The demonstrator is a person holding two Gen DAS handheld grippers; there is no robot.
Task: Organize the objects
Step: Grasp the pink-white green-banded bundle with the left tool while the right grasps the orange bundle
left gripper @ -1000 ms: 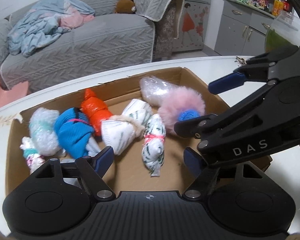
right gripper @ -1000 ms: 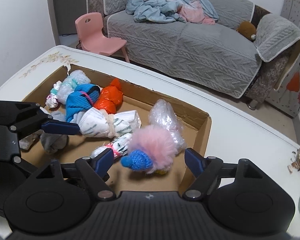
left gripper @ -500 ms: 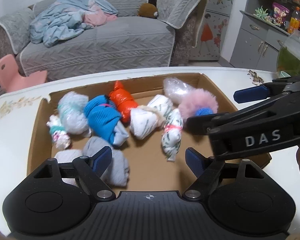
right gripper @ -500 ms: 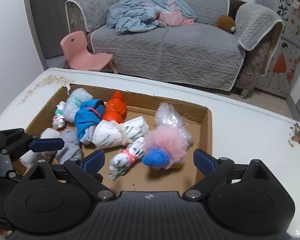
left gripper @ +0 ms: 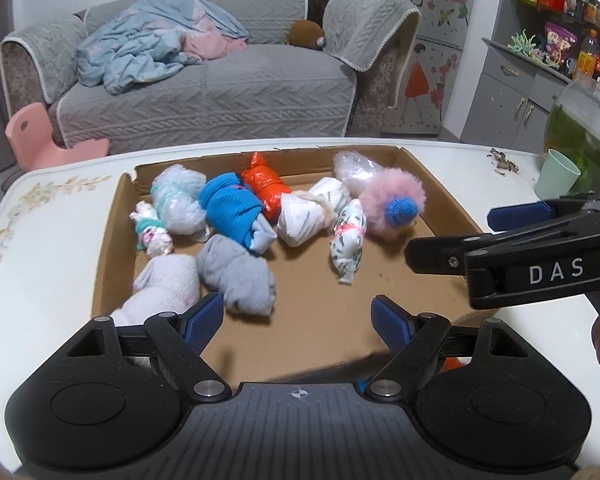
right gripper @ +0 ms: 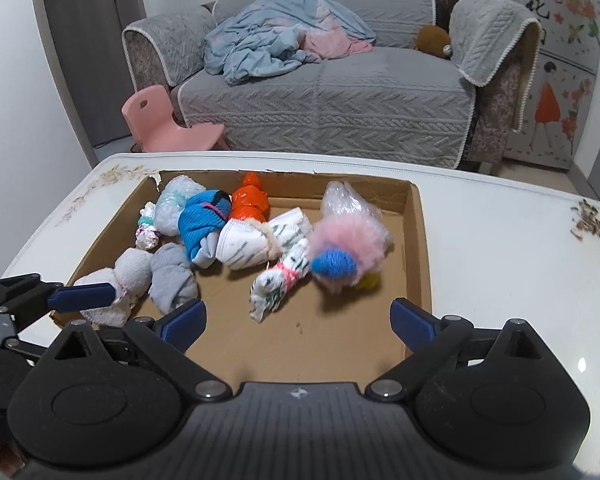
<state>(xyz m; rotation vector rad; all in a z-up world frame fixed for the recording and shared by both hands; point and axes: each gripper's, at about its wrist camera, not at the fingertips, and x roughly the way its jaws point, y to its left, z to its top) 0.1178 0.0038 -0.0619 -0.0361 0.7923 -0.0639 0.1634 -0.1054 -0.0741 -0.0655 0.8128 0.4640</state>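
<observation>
A shallow cardboard box (left gripper: 446,196) (right gripper: 418,240) on a white table holds several rolled bundles: a pink fluffy one with a blue knit ball (left gripper: 394,202) (right gripper: 346,250), a white-green patterned roll (left gripper: 346,244) (right gripper: 282,278), an orange one (left gripper: 266,188) (right gripper: 250,202), a blue one (left gripper: 230,210) (right gripper: 202,220) and grey ones (left gripper: 238,276) (right gripper: 172,278). My left gripper (left gripper: 298,322) is open and empty over the box's near edge. My right gripper (right gripper: 298,322) is open and empty, also at the near edge; it shows at the right in the left wrist view (left gripper: 452,236).
A green cup (left gripper: 556,178) and a glass bowl (left gripper: 588,128) stand on the table at the right. Crumbs (right gripper: 588,222) lie near the far right edge. A grey sofa (right gripper: 324,100) and a pink chair (right gripper: 164,124) stand beyond the table.
Both grippers have drawn back and up from the box, so more of it shows. The bundles have stayed in place. Both grippers stay open.
</observation>
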